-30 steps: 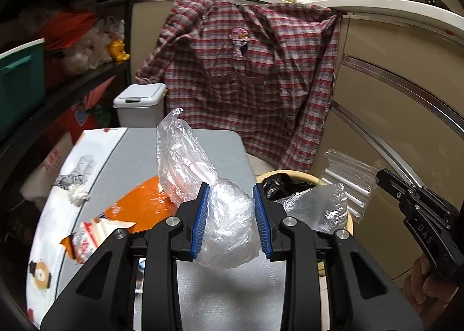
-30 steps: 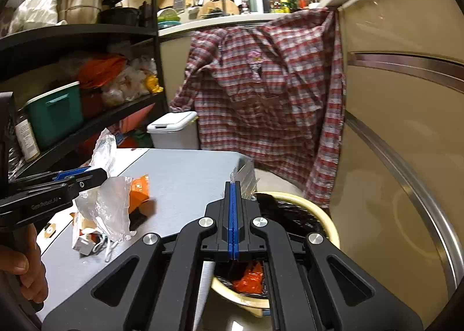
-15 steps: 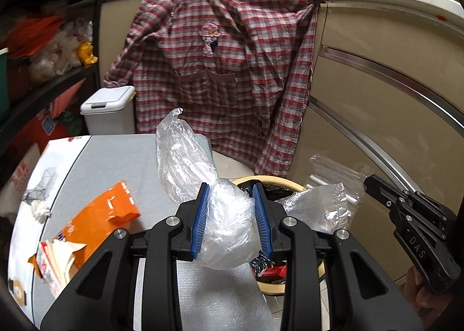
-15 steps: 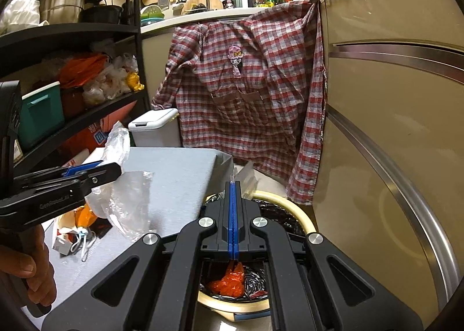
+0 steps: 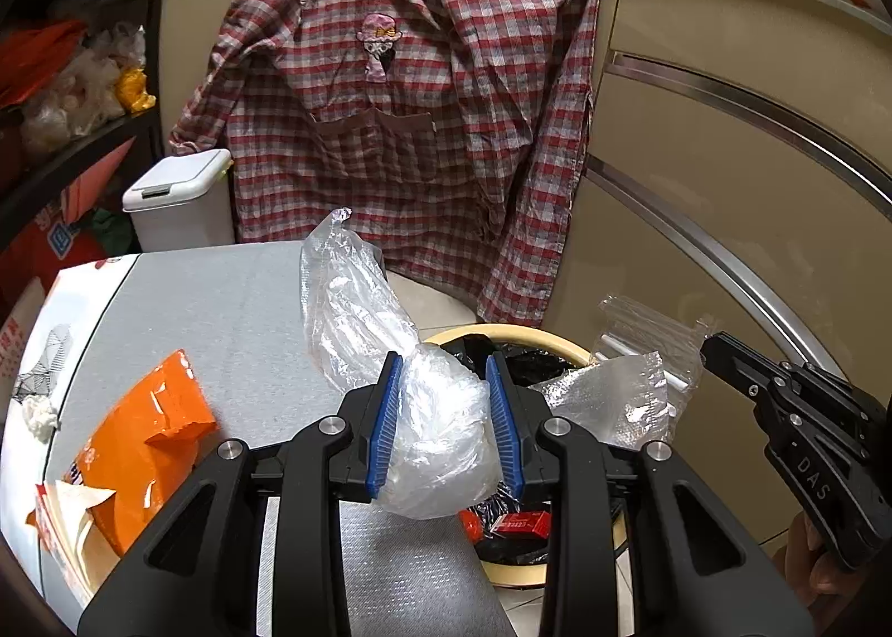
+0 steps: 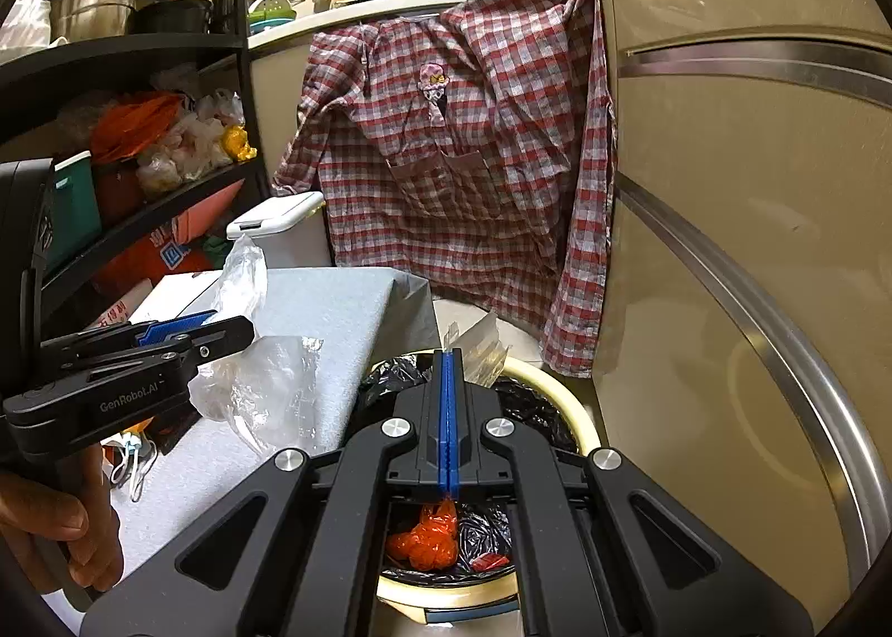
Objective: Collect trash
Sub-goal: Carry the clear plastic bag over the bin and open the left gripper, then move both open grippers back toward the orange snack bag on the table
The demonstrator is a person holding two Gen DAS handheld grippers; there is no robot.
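Observation:
My left gripper (image 5: pixel 443 428) is shut on a crumpled clear plastic bag (image 5: pixel 390 358) and holds it at the table's right edge, beside the cream trash bin (image 5: pixel 518 338) with a black liner. My right gripper (image 6: pixel 449 403) is shut on a clear plastic wrapper (image 6: pixel 474 341) and holds it over the bin (image 6: pixel 552 386). The wrapper (image 5: pixel 630 386) and right gripper (image 5: pixel 719 350) also show in the left wrist view. Orange and red trash (image 6: pixel 429 536) lies in the bin. The left gripper (image 6: pixel 189 336) with its bag (image 6: pixel 262 386) shows in the right wrist view.
On the grey table (image 5: pixel 223 313) lie an orange packet (image 5: pixel 139 436) and a white wad (image 5: pixel 39 414). A small white lidded bin (image 5: pixel 178 196) stands behind the table. A plaid shirt (image 5: pixel 401 124) hangs on the counter. Beige cabinets (image 6: pixel 752 246) are right, black shelves (image 6: pixel 139 135) left.
Both grippers have moved toward the bin with their plastic; the left gripper has shifted right, to the table's edge. Both have stayed shut.

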